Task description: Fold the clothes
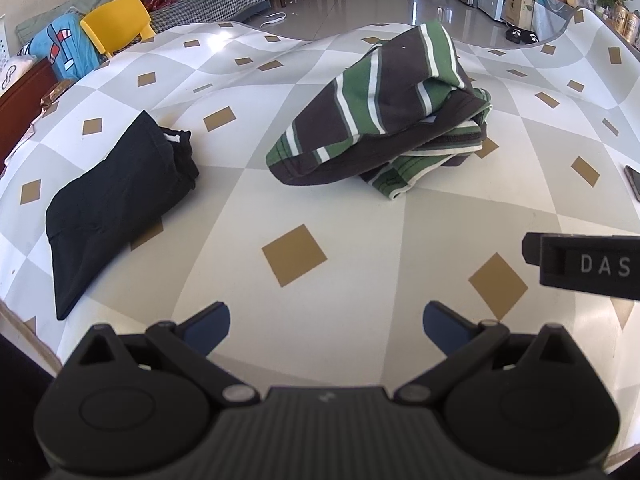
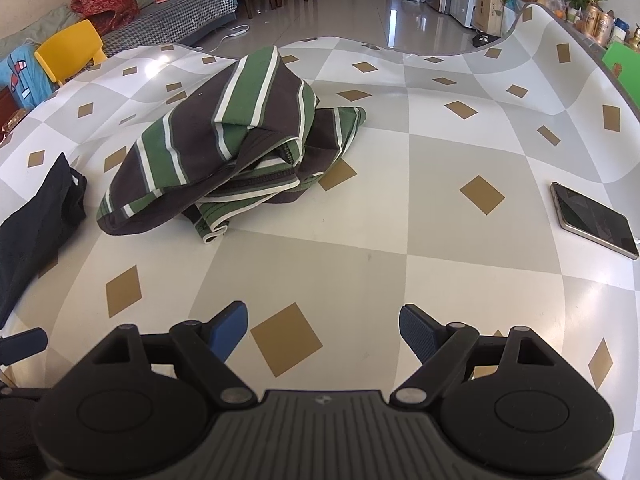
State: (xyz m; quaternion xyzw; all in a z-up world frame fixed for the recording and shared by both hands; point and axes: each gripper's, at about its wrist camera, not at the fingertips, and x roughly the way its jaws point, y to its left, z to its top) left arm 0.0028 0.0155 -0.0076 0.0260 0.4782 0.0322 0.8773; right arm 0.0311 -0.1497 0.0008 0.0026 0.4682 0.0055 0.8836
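- Two grippers are in my hands, and both sit low in their frames above the checked tablecloth (image 1: 360, 216); neither touches any cloth.
- My left gripper (image 1: 326, 326) has its blue-tipped fingers (image 1: 208, 326) spread wide with nothing between them, only bare tablecloth.
- My right gripper (image 2: 323, 330) is spread wide too and empty; its body also shows at the right edge of the left wrist view.
- The striped shirt (image 1: 384, 108), green, brown and white, lies in a crumpled heap in the upper middle of the left view, and upper left of centre in the right view, well apart from both grippers.
- A black garment (image 1: 116, 200) lies folded at the left of the left view, near the striped shirt but apart from it.
- A phone (image 2: 596, 220) lies face up on the tablecloth at the right edge of the right view.
- A yellow chair (image 1: 116, 20) stands beyond the table, upper left.
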